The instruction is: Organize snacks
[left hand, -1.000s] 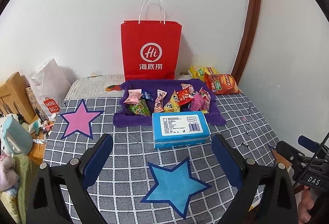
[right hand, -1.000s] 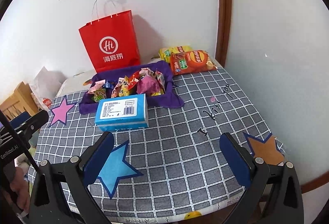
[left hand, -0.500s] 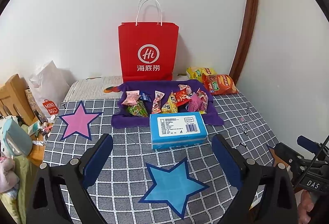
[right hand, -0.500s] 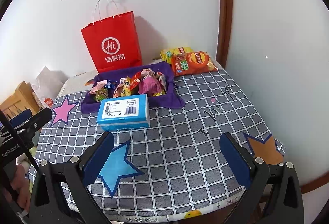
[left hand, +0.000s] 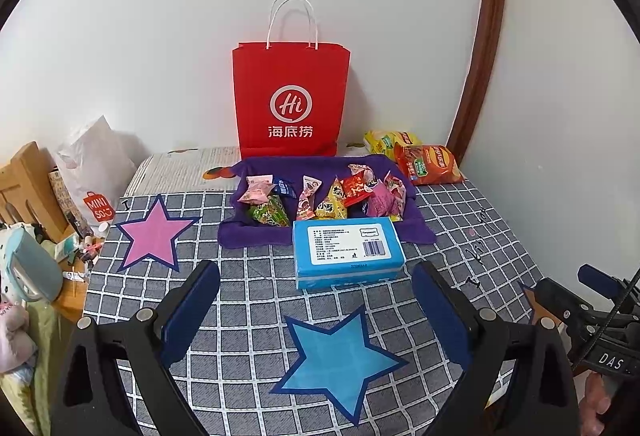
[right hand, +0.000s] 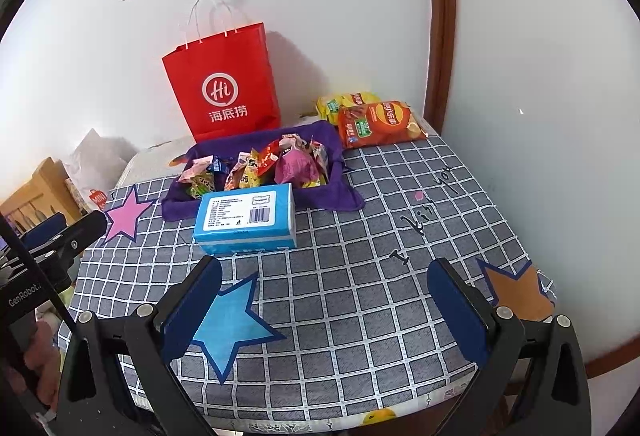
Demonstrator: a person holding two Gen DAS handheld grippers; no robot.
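Observation:
Several small wrapped snacks (left hand: 320, 192) (right hand: 276, 166) lie in a purple cloth tray (left hand: 256, 236) (right hand: 340, 196) at the table's far middle. In front of it rests a blue box (left hand: 346, 251) (right hand: 248, 220). An orange chip bag (left hand: 430, 164) (right hand: 378, 123) and a yellow one (left hand: 384, 141) (right hand: 340, 101) lie at the far right corner. A red paper bag (left hand: 290, 100) (right hand: 224, 84) stands against the wall. My left gripper (left hand: 316, 300) hangs open over the near table, short of the box. My right gripper (right hand: 324, 296) is open over the table's near right side. Both hold nothing.
The checked tablecloth (left hand: 256, 296) (right hand: 360, 296) carries a pink star (left hand: 154, 234), a blue star (left hand: 340, 356) and an orange star (right hand: 520, 288). A white Miniso bag (left hand: 98, 164), a wooden box (left hand: 28, 188) and clutter sit left of the table. Walls close the back and right.
Both grippers have drawn back slightly from the table, so the box and tray look a little farther away. Nothing on the table has moved and both grippers stay open.

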